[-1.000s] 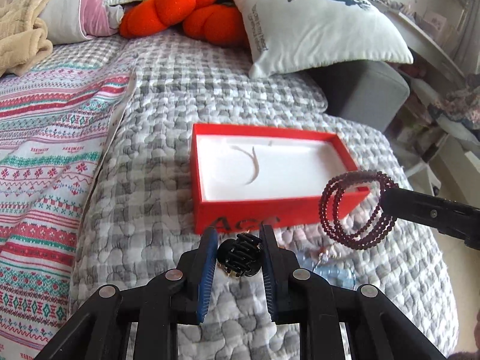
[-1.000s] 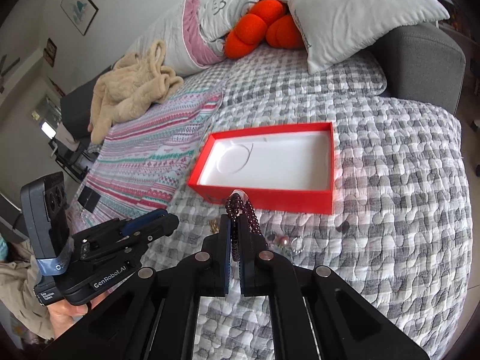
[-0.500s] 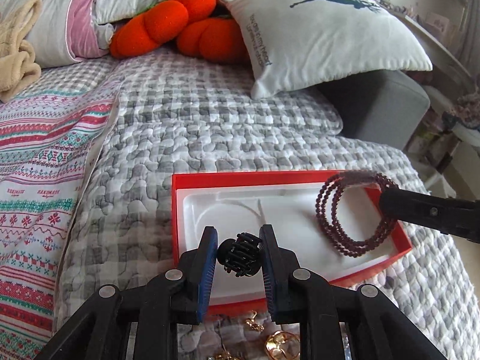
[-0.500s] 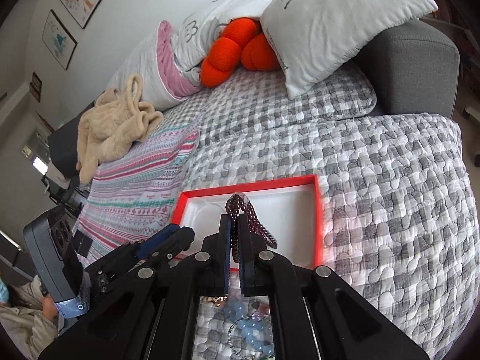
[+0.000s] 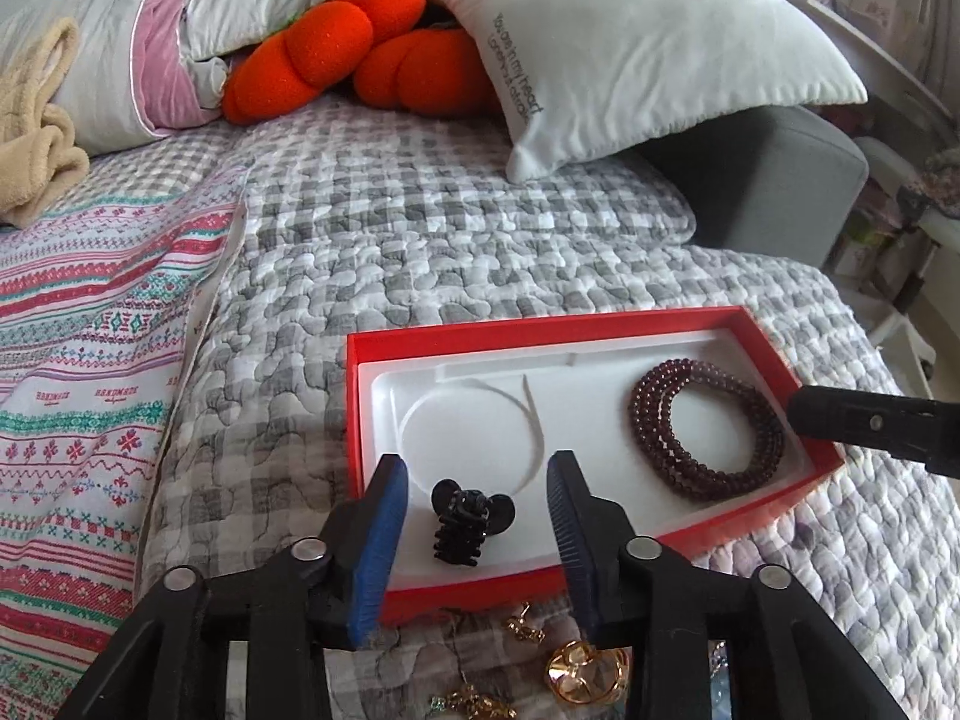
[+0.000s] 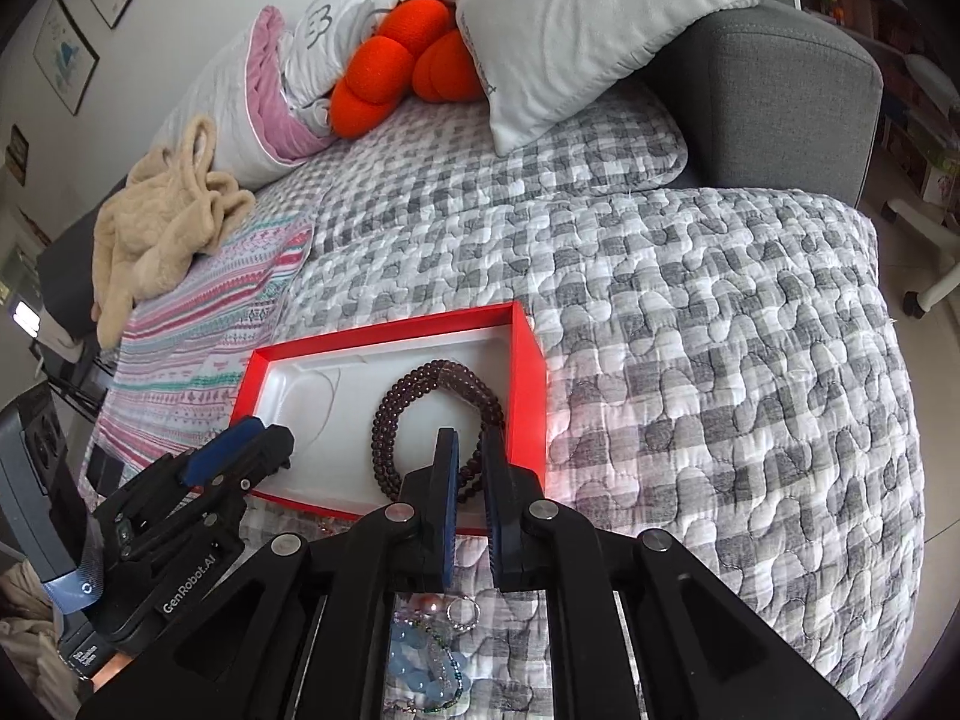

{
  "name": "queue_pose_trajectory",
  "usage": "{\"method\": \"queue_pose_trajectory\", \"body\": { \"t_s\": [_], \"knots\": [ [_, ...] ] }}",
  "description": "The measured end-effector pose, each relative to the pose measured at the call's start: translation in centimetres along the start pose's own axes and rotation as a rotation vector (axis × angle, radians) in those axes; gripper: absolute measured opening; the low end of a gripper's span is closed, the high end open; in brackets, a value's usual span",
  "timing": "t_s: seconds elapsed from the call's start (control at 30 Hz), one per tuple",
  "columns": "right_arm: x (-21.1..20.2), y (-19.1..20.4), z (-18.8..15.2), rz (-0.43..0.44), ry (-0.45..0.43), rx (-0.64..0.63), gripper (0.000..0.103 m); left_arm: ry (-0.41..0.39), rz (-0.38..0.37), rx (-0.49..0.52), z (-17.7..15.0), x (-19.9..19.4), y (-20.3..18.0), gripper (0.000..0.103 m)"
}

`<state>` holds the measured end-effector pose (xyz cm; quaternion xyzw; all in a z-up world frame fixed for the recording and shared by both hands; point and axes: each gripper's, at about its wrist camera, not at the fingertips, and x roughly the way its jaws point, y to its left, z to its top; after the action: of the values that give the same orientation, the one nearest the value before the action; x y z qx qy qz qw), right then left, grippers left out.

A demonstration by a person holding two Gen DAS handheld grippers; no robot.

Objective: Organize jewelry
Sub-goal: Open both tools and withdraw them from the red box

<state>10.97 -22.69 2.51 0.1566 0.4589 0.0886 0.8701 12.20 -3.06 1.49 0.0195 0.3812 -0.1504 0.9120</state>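
The left wrist view alone shows the black hair claw (image 5: 471, 520), a toothed plastic clip lying loose on the white moulded liner at the 7 o'clock corner of the red box (image 5: 540, 321). The left gripper (image 5: 477, 501) stands with fingers spread wide, the claw between them and touching neither blue ribbed pad. At 3 o'clock in the liner lies the garnet-coloured bead bracelet (image 5: 708, 429), several coiled strands of small round beads. A circular recess with a curved groove is pressed into the liner. Gold-toned pieces (image 5: 585, 678) lie on the quilt just outside the box's near wall.

The right wrist view shows the right gripper (image 6: 470, 480) with fingers slightly parted; the near arc of the bracelet (image 6: 420, 414) runs between them, and contact cannot be determined. This view alone shows pale blue beads (image 6: 414, 660) and a ring (image 6: 462, 609) on the quilt (image 6: 720, 360) under the gripper, and framed pictures on the wall at 10 o'clock.

The quilt is grey-and-white check, puckered stitching. Legible writing: "GenRobot.AI" on the left tool body in the right view; "You are in my heart and always" printed along the deer cushion (image 5: 648, 42). Orange plush lobes (image 5: 360, 54) sit at 12 o'clock.
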Motion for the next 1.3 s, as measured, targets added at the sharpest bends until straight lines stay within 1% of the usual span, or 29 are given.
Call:
{"method": "queue_pose_trajectory", "body": {
  "t_s": [0.13, 0.2, 0.23, 0.27, 0.3, 0.33, 0.4, 0.47, 0.57, 0.6, 0.67, 0.77, 0.93, 1.07, 1.17, 1.3],
  "knots": [
    [-1.6, 0.6, -0.4, -0.021, -0.019, -0.029, 0.019, 0.006, -0.003, -0.003, -0.4, -1.3, -0.1, 0.051],
    [-2.4, 1.1, -0.8, -0.025, -0.028, -0.044, 0.024, 0.003, -0.02, -0.013, -0.8, -2.0, -0.2, 0.06],
    [-2.8, 1.2, -1.1, -0.026, -0.031, -0.051, 0.028, 0.005, -0.018, -0.02, -1.1, -2.4, -0.1, 0.063],
    [-3.1, 1.4, -1.3, -0.025, -0.035, -0.058, 0.031, 0.007, -0.012, -0.027, -1.4, -2.7, -0.1, 0.07],
    [-3.4, 1.6, -1.6, -0.028, -0.038, -0.067, 0.032, 0.008, -0.009, -0.032, -1.7, -3.0, 0.0, 0.071],
    [-3.7, 1.7, -1.9, -0.036, -0.042, -0.075, 0.036, 0.013, -0.01, -0.035, -2.1, -3.3, 0.1, 0.072],
    [-4.2, 1.8, -2.6, -0.05, -0.05, -0.085, 0.042, 0.035, -0.006, -0.047, -2.9, -3.7, 0.4, 0.077],
    [-4.7, 1.7, -3.3, -0.062, -0.057, -0.093, 0.054, 0.043, 0.004, -0.07, -3.8, -3.9, 1.0, 0.08],
    [-5.3, 1.6, -4.5, -0.117, -0.085, -0.111, 0.061, 0.063, 0.04, -0.106, -5.0, -3.9, 1.7, 0.084],
    [-5.4, 1.5, -4.9, -0.14, -0.094, -0.119, 0.062, 0.076, 0.047, -0.119, -5.3, -3.8, 2.0, 0.086],
    [-5.5, 1.3, -5.6, -0.176, -0.094, -0.135, 0.066, 0.097, 0.057, -0.148, -6.0, -3.6, 2.4, 0.091],
    [-5.0, 1.1, -6.6, -0.189, -0.061, -0.147, 0.068, 0.109, 0.086, -0.172, -6.7, -3.6, 2.9, 0.093],
    [-3.6, 1.1, -8.3, -0.195, 0.011, -0.165, 0.068, 0.115, 0.12, -0.162, -7.5, -3.8, 3.5, 0.095],
    [-2.9, 1.9, -9.3, -0.166, 0.044, -0.187, 0.068, 0.13, 0.137, -0.15, -8.0, -3.9, 3.8, 0.095],
    [-2.0, 2.8, -9.9, -0.145, 0.073, -0.202, 0.068, 0.145, 0.135, -0.141, -8.2, -3.8, 4.0, 0.095],
    [-0.7, 4.2, -10.7, -0.128, 0.107, -0.251, 0.068, 0.155, 0.149, -0.125, -8.5, -3.9, 4.6, 0.095]
  ]
}}
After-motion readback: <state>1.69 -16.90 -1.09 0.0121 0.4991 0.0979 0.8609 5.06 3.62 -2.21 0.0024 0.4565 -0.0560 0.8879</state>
